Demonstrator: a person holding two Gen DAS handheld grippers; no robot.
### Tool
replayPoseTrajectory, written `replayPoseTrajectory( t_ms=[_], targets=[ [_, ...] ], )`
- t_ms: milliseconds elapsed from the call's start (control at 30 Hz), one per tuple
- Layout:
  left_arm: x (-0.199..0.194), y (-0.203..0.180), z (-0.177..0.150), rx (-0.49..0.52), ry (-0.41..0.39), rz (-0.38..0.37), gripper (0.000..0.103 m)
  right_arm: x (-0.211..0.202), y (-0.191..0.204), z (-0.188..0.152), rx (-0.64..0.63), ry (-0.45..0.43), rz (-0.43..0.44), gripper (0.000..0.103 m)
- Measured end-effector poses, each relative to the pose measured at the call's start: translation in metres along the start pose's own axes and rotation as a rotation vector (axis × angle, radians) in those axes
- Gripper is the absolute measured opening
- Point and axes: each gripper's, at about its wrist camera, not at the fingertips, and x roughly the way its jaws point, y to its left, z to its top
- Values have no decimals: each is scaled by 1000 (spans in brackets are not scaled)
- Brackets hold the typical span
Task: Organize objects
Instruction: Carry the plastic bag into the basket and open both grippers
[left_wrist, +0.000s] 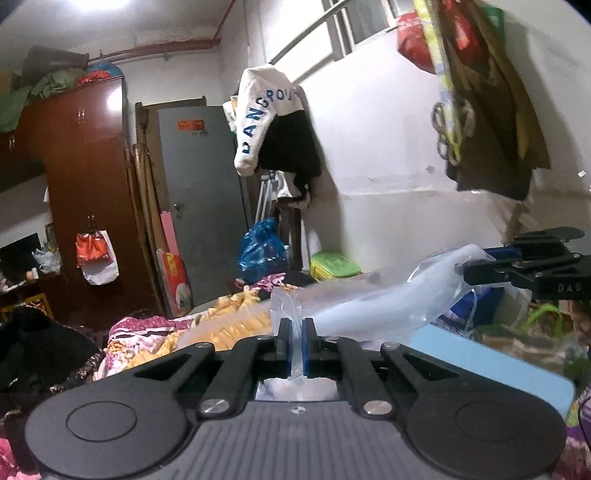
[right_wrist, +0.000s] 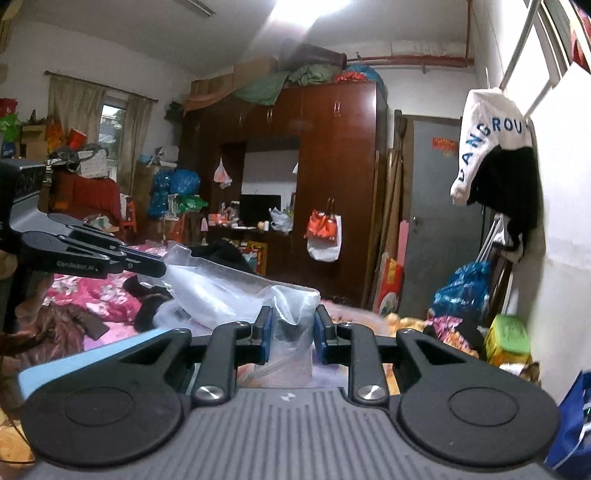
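The left gripper (left_wrist: 294, 343) has its jaws pressed almost together on a thin edge of a clear plastic bag (left_wrist: 373, 302), the film pinched flat between the blue pads. The right gripper (right_wrist: 293, 338) stands only a little apart, clamped on a thicker, bunched fold of the same bag (right_wrist: 240, 284). Each tool shows in the other's view: the right one at the far right of the left camera (left_wrist: 524, 269), the left one at the near left of the right camera (right_wrist: 110, 258). Both hold the bag by opposite parts of its rim, likely so the mouth stretches between them and stays open or taut for folding or filling; which of these I cannot tell. The bag hangs in the air between the grippers, above a bed covered in pink floral bedding (right_wrist: 92, 295), with a light blue flat object (left_wrist: 498, 365) just below on the near side. Far across the room stand a dark wooden wardrobe (right_wrist: 332, 166) and a grey door (left_wrist: 199, 192), well apart from the work.
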Motion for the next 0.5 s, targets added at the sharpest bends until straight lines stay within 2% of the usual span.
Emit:
replayPoseTrajectory(
  t_ms=[200,500],
  targets=[
    [33,12,15,-18,42,33,7,42,-14,1,-2,45,-6,26],
    [72,31,-12,-62,138,65,8,86,-12,-26,-7,133,19,26]
  ],
)
